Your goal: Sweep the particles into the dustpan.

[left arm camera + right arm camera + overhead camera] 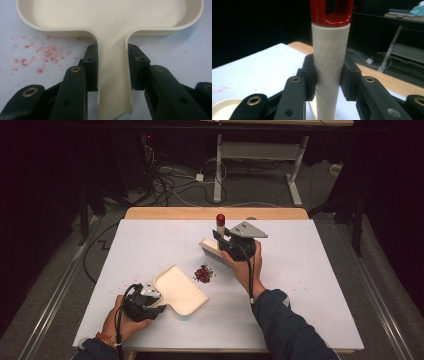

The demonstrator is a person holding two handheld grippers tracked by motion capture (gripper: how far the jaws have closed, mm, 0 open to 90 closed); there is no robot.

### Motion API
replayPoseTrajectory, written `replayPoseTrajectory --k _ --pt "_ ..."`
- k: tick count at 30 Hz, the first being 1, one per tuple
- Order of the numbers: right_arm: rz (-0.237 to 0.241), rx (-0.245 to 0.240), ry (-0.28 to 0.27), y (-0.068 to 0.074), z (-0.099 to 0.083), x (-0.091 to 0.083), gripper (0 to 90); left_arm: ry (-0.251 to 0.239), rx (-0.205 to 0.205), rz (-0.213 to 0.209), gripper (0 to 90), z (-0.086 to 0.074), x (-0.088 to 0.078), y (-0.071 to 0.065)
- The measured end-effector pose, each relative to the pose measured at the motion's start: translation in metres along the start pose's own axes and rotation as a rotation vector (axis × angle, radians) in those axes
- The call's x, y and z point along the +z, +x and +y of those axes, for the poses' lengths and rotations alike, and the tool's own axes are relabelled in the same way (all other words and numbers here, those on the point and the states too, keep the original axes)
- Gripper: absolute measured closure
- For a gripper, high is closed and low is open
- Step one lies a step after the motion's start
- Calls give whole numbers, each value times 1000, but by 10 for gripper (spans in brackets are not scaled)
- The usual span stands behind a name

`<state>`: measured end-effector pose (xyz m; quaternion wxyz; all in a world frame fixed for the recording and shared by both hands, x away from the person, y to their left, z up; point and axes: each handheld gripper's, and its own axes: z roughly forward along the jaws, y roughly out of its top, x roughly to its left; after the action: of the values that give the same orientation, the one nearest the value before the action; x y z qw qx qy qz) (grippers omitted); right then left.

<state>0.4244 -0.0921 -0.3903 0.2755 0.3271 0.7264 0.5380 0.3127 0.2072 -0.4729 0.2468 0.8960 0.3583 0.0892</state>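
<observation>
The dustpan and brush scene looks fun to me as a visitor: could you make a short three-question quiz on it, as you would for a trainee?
1. True or false: the left gripper is shut on the handle of the cream dustpan.
2. What does the right gripper hold? A) a cup B) the brush handle with the red tip C) nothing
3. In the high view, what lies on the white table between the dustpan and the brush head?

Key
1. True: both pads press on the handle's sides.
2. B.
3. A small pile of dark red crumbs, apart from the dustpan's rim.
</observation>
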Motion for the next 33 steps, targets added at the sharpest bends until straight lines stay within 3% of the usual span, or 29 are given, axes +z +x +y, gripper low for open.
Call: replayPoseTrajectory --k 4,9,19,25,30,33 --pt "18 -12 -6 7 -3 -5 695 -1 -1 2 635 0 0 0" --pt "90 -8 -20 21 -7 -16 695 1 -3 4 635 1 1 0" --pt "109 -3 -8 41 -11 -23 688 16 -21 4 636 10 4 -1" --pt "150 40 -5 51 -10 -26 688 19 -27 4 636 12 5 -3" --pt "146 7 -2 65 -10 -26 687 28 -35 16 636 14 6 -6" --pt "139 22 0 69 -9 -26 686 33 -44 21 635 16 6 -8"
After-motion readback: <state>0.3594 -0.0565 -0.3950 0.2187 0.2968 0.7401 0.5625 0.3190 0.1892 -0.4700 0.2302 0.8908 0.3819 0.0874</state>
